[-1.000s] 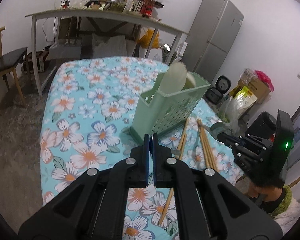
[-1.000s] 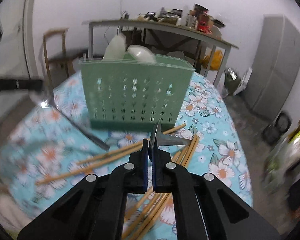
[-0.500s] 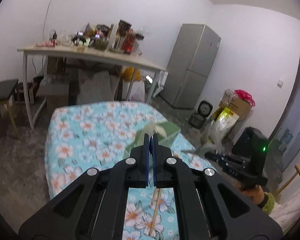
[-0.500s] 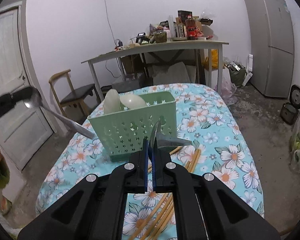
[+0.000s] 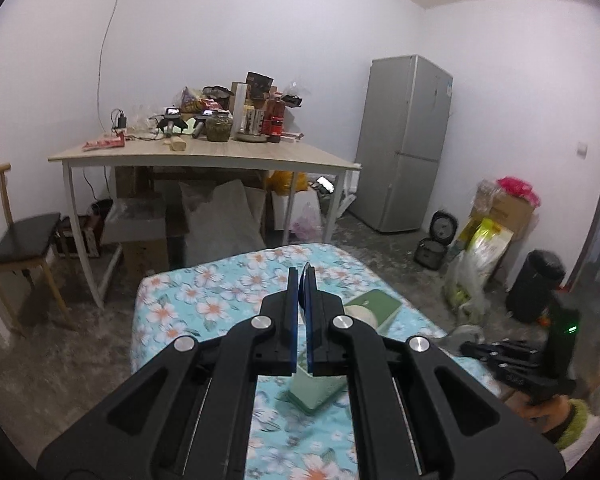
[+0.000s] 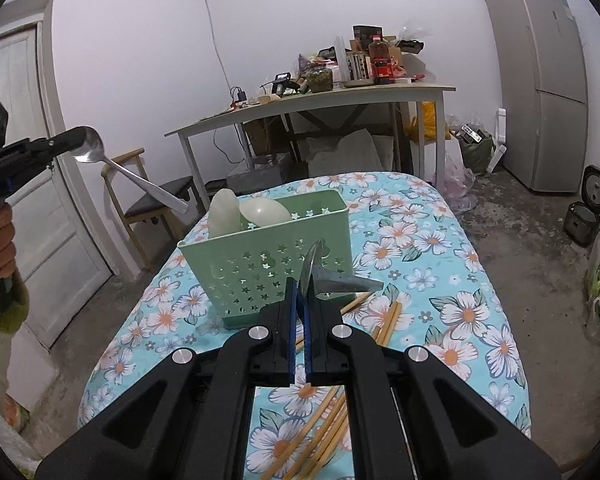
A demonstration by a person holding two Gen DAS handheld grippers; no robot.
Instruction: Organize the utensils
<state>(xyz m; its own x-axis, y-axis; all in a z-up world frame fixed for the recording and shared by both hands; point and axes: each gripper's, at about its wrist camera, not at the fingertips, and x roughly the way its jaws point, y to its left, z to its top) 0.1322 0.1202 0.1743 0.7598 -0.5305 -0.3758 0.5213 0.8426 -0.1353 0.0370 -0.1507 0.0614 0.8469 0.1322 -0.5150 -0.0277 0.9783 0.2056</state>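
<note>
A green perforated utensil basket (image 6: 268,256) stands on the floral tablecloth (image 6: 440,280) with two pale serving spoons (image 6: 264,212) in it; it also shows in the left wrist view (image 5: 374,306). My right gripper (image 6: 299,292) is shut on a metal spoon (image 6: 332,278), held just in front of the basket. My left gripper (image 6: 76,142) is raised high to the left, shut on a second metal spoon (image 6: 140,182) by its bowl; in its own view (image 5: 299,280) the spoon is hidden. Wooden chopsticks (image 6: 328,432) lie loose on the cloth.
A cluttered wooden side table (image 6: 320,100) stands behind the bed-like surface. A grey fridge (image 6: 540,80) is at the right, a chair (image 6: 156,200) and a white door (image 6: 32,184) at the left. Bags and a rice cooker (image 6: 584,216) sit on the floor.
Both grippers have risen and pulled back from the basket. The left gripper has lifted its spoon high and now looks over the basket at the room. The right still holds its spoon.
</note>
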